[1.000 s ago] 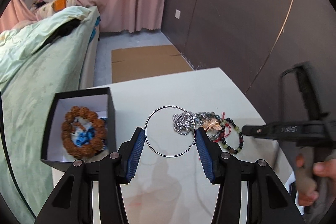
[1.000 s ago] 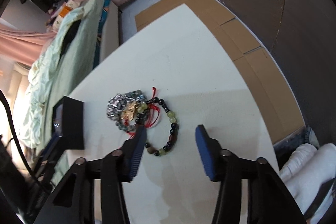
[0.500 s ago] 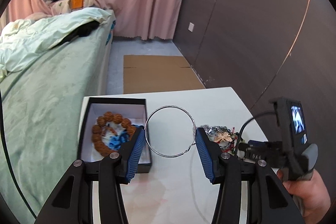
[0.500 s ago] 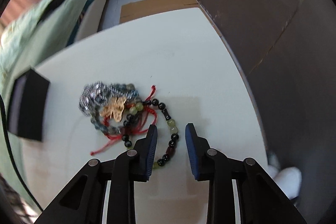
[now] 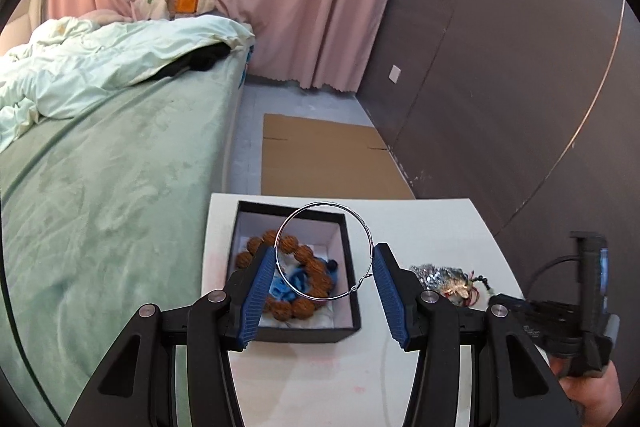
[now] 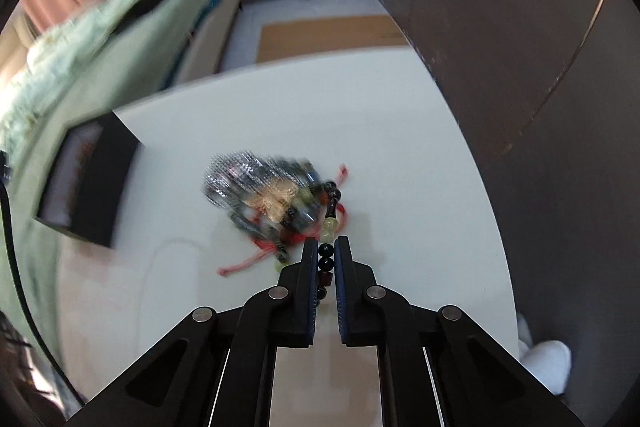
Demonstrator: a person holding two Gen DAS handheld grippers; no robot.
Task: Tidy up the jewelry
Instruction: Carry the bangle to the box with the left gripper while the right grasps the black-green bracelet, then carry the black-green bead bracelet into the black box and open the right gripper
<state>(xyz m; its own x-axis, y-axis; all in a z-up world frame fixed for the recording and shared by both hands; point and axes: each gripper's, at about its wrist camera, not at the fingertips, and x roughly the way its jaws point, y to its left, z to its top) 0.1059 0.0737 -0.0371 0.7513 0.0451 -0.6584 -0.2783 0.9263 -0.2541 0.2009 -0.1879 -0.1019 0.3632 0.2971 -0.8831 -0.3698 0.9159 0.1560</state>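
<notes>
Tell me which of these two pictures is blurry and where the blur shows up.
Right wrist view: motion blur smears the jewelry pile, the black box and the bedding, while the right gripper and the beads between its jaws stay sharp. Left wrist view: mostly crisp, silver hoop clearly outlined, fisheye bending the walls.

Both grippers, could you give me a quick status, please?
Left gripper holds hoop earring above black box. Right gripper shut on beaded bracelet, tangled pile attached.
</notes>
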